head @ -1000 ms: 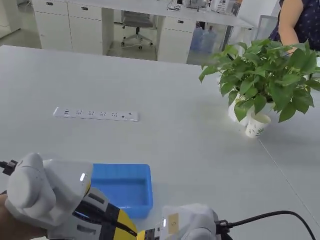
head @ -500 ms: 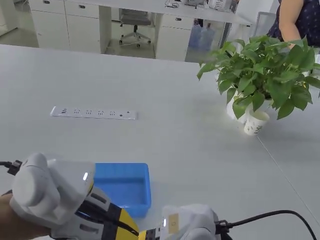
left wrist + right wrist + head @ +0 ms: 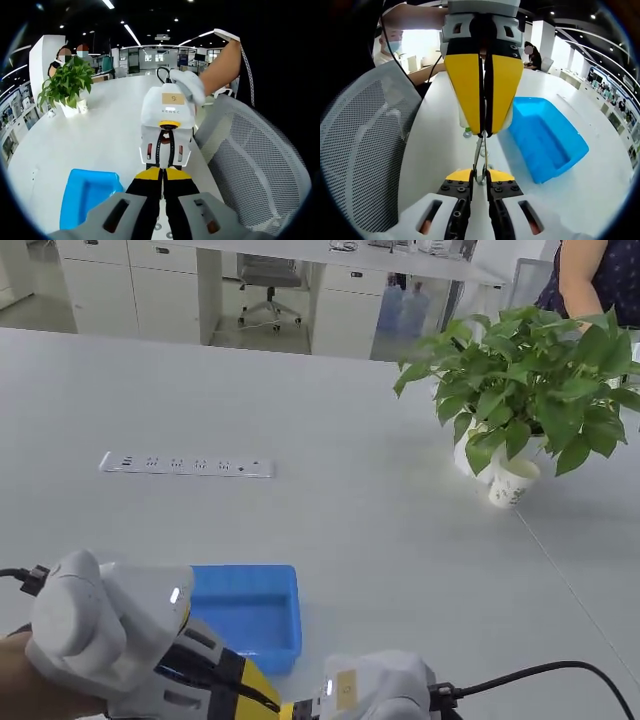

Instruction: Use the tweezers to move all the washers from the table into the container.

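Note:
The blue container (image 3: 248,612) sits on the white table near its front edge, and its inside looks bare. My left gripper (image 3: 262,695) and right gripper (image 3: 330,700) meet tip to tip just in front of it. In the right gripper view the thin metal tweezers (image 3: 480,150) run from the left gripper (image 3: 482,134), whose yellow jaws are shut on them, down into my right gripper (image 3: 480,176), also shut on them. A small washer (image 3: 466,134) lies on the table beside the tweezers. In the left gripper view the right gripper (image 3: 164,162) faces my left gripper (image 3: 162,172), with the container (image 3: 87,192) at lower left.
A white power strip (image 3: 186,466) lies flat mid-table. A potted green plant (image 3: 530,390) and a paper cup (image 3: 512,483) stand at the right. A mesh chair back (image 3: 250,165) is close behind the grippers. A person (image 3: 598,280) stands behind the plant.
The head view has drifted slightly. Both grippers stay joined at the tweezers in front of the container.

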A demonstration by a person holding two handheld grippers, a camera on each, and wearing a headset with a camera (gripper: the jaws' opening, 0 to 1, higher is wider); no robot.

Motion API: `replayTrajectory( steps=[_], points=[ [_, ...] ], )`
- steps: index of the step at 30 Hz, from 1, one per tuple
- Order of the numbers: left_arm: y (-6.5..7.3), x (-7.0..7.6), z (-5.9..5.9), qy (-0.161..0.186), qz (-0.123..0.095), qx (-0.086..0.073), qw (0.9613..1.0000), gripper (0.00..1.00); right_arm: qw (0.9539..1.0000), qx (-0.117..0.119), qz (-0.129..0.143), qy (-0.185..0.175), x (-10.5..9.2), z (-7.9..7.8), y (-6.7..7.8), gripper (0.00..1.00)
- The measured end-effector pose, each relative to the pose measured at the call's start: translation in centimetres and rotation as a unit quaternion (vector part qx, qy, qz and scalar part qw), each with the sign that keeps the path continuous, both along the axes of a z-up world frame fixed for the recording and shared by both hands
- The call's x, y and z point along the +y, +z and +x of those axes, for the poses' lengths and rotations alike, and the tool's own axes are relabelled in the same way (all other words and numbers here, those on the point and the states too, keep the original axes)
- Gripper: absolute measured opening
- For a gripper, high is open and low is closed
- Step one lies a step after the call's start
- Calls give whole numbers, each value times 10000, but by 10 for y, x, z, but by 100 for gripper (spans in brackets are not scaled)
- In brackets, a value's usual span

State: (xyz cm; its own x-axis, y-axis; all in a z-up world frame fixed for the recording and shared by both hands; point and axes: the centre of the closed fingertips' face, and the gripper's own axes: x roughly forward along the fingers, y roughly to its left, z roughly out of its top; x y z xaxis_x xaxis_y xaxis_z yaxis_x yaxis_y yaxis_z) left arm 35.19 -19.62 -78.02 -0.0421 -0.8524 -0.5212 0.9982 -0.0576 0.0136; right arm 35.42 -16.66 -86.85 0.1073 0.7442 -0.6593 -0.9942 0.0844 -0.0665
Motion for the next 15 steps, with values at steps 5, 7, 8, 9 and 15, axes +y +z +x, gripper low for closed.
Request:
replayTrajectory(
  steps=[5, 7, 8, 9, 15],
  points=[
    [0, 1, 2, 11, 1, 7, 10000, 3, 10000, 3, 4, 5, 0, 0, 0, 12],
    [0, 1, 2, 18, -13, 30, 10000, 3, 10000, 18, 10, 2, 0, 0, 0, 12],
    [0, 1, 2, 26, -20, 43, 10000, 3, 10000, 22, 13, -1, 0, 0, 0, 12],
    [0, 1, 2, 23, -26, 54, 10000, 3, 10000, 33, 17, -5, 0, 0, 0, 12],
    [0, 0, 2, 11, -34, 80, 10000, 3, 10000, 55, 32, 8, 0, 0, 0, 12]
  ],
)
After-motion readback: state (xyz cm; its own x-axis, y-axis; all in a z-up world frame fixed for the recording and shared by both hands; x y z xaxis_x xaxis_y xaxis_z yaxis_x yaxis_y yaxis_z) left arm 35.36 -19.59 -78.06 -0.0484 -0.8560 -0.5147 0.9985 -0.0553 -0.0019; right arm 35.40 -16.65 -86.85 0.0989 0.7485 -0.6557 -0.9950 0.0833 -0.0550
